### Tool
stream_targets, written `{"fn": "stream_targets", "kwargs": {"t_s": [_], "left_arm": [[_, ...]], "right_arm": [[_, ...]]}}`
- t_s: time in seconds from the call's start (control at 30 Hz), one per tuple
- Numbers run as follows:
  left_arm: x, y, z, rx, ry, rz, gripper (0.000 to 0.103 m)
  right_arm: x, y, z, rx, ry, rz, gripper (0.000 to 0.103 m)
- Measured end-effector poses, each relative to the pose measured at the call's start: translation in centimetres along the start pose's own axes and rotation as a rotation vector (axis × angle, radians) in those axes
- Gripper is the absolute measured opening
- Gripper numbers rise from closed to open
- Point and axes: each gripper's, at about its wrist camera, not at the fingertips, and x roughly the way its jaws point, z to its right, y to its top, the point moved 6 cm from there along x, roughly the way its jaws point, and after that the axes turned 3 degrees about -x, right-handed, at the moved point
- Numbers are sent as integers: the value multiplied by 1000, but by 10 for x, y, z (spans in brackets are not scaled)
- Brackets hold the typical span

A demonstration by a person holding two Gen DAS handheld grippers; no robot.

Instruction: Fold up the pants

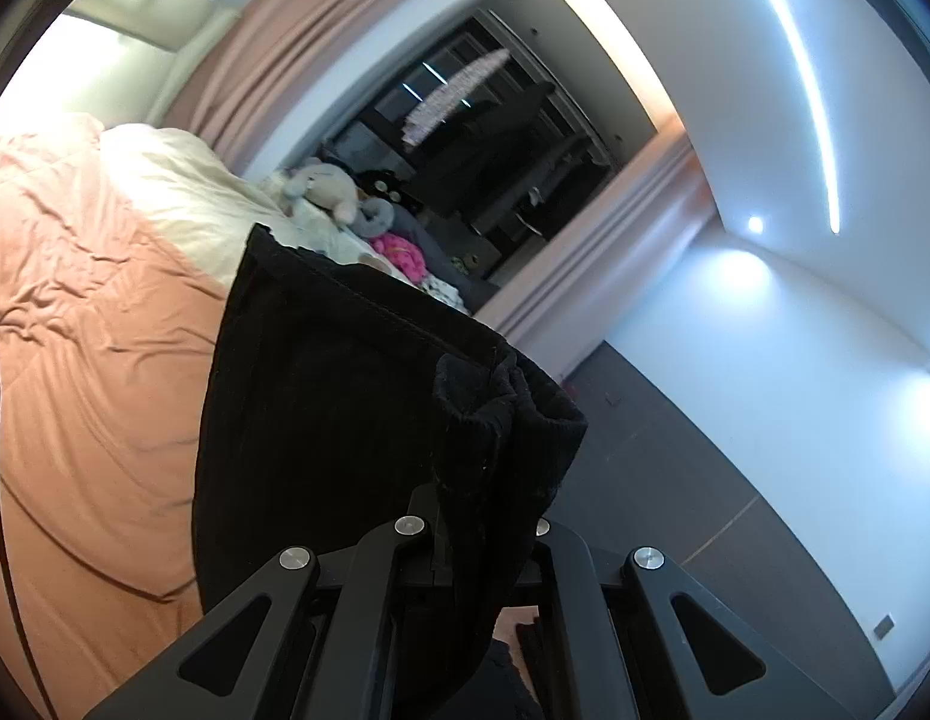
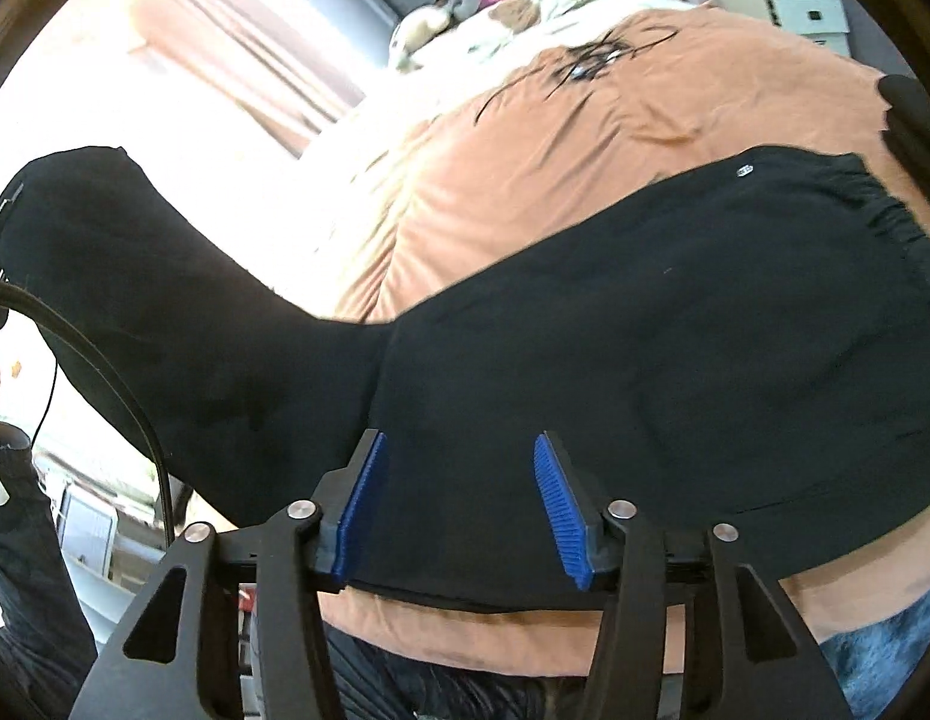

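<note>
The left tool [image 1: 483,516] is clamped shut on a bunched fold of the black pants [image 1: 345,396], apparently a leg end, and holds it lifted off the bed [image 1: 93,324]; the cloth hangs from the jaws and drapes away toward 10 o'clock in the left wrist view, with the pile of soft toys [image 1: 339,198] beyond it at 12 o'clock.

The right tool [image 2: 459,498] stands about half open, its blue pads [image 2: 360,504] apart with black cloth lying under and between them, though not pressed. In the right wrist view the body of the pants lies flat on the orange bedspread [image 2: 525,138], waistband out at 3 o'clock, while one leg rises toward 9 o'clock, where the other tool's end shows at the edge.

Judging by this, the step in hand is the lengthwise fold: carrying the raised leg over onto the part that lies flat. The next move likely calls for sweeping the held end across toward the waistband, keeping the cloth taut so it lands without wrinkles, while the free tool either pins the fold line or stays clear of the falling leg.
</note>
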Motion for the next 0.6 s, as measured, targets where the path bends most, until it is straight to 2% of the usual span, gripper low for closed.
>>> {"fn": "stream_targets", "kwargs": {"t_s": [0.07,0.33,0.6], "left_arm": [[11,-2,14,18,-10,-13,3],[42,-19,55,68,-56,-65,3],[92,-51,85,74,-73,-155,3]], "right_arm": [[-11,0,6,13,-5,26,57],[-42,-11,36,70,-10,85,57],[-67,-18,58,122,-23,132,57]]}}
